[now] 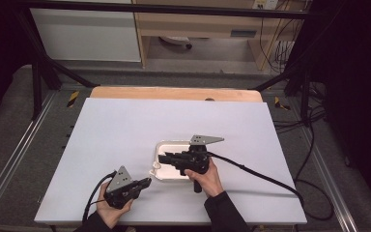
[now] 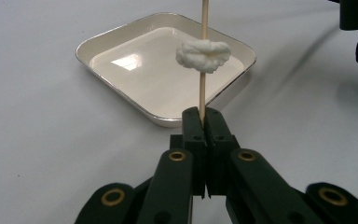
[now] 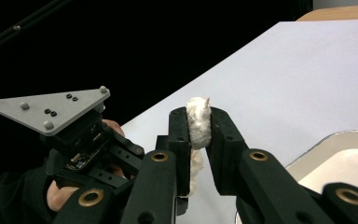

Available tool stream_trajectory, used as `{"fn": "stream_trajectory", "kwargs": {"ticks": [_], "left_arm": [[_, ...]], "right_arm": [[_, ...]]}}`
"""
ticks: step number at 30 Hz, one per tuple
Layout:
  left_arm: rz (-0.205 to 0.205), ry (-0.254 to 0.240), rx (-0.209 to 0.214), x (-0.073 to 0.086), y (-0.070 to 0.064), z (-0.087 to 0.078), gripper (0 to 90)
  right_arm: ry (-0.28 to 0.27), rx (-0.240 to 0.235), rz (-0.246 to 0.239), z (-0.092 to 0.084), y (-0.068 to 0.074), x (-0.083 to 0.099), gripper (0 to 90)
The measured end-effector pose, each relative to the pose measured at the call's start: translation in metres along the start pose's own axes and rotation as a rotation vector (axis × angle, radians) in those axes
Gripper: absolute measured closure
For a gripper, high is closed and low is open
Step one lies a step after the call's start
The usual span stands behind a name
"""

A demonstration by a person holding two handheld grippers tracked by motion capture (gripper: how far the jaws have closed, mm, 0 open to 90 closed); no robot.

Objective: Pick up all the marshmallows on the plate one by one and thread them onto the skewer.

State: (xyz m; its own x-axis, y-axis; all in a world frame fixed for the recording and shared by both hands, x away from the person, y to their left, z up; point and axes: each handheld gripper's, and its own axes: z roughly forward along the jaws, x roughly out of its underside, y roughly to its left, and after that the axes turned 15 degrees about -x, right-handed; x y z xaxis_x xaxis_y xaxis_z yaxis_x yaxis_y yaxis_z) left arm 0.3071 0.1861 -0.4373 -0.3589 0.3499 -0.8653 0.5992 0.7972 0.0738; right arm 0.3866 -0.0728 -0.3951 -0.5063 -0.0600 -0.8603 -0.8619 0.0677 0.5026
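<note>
The left claw (image 2: 204, 116) is clamped on a wooden skewer (image 2: 203, 79) bearing a white lump (image 2: 202, 55), while the right claw (image 3: 198, 122) pinches a white piece (image 3: 198, 122) beside the tray (image 2: 121, 37).

White table (image 1: 125, 130), cream square tray (image 1: 160, 150) lying directly on it

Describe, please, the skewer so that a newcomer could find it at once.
On the white table, find the shallow cream tray. In front of it, the left gripper pinches a thin wooden skewer upright; a white lump is threaded on it.
</note>
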Motion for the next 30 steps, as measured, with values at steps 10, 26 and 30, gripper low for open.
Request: {"fn": "stream_trajectory", "kwargs": {"ticks": [10,26,30], "left_arm": [[0.004,0.003,0.001,0.0,-0.0007,0.0,88.8],[0.004,0.009,-0.002,0.0003,-0.0007,0.0003,88.8],[0.004,0.01,-0.001,0.0002,-0.001,0.0005,88.8]], "right_arm": [[0.008,-0.001,0.003,0.0006,-0.0006,0.0022,81.1],[0.014,-0.003,0.01,0.0026,-0.0016,0.006,81.5],[0.016,0.0,0.009,0.0023,-0.0023,0.007,81.6]]}}
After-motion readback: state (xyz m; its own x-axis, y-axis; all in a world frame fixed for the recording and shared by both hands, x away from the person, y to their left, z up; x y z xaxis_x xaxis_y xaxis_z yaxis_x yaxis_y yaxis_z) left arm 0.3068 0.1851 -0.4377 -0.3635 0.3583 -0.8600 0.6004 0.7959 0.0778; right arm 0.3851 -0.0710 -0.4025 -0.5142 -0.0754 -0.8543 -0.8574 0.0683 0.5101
